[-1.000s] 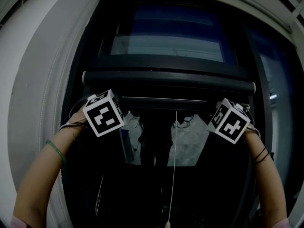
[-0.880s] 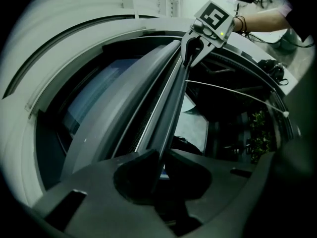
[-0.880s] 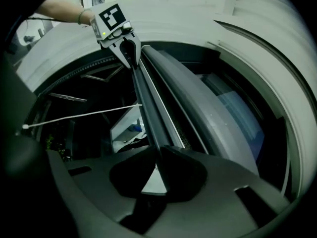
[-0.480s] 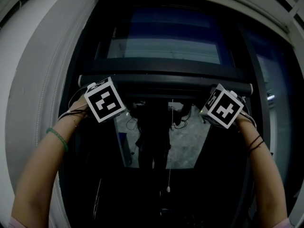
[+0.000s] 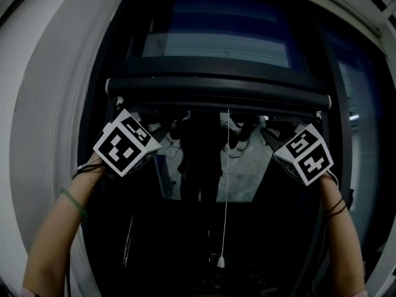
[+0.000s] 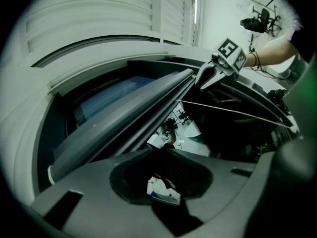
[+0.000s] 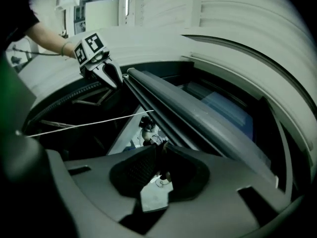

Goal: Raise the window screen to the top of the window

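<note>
Window screen (image 5: 216,91) high against dark glass (image 5: 218,42), white frame (image 5: 43,104).

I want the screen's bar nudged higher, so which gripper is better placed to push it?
Left, narrowly. The left gripper sits higher in the head view, closer beneath the screen's bar, while the right gripper hangs lower. Both have jaws shut and empty.

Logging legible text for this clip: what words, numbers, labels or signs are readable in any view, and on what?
No readable words, numbers, brands or signs in any view.
Left gripper, white cube: black square marker patterns only, not letters.
Right gripper, white cube: the same, patterns only.
</note>
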`<action>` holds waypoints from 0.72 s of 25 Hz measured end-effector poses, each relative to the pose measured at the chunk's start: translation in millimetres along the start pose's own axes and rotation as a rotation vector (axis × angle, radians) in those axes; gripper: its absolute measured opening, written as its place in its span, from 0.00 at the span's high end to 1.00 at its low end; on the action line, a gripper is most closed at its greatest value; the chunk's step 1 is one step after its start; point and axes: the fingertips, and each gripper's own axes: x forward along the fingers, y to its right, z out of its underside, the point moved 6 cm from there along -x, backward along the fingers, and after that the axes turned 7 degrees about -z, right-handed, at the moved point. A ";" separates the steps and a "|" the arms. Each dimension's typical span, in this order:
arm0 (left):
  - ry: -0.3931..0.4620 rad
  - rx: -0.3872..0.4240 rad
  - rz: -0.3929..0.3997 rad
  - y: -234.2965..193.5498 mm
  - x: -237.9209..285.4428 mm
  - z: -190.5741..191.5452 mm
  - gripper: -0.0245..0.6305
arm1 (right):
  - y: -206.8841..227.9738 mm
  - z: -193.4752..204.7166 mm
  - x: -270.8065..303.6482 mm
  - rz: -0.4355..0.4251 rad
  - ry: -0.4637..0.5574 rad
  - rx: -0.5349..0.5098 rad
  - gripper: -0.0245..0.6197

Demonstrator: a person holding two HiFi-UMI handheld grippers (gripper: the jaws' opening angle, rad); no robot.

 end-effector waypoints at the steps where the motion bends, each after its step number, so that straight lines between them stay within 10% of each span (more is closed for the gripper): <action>1: 0.008 -0.017 0.014 10.2 -4.6 6.9 0.86 | -8.9 5.6 -2.8 -0.010 0.020 0.031 0.87; 18: 0.076 -0.465 0.253 235.6 -160.4 119.6 0.86 | -279.0 82.8 -100.3 -0.167 0.120 0.428 0.87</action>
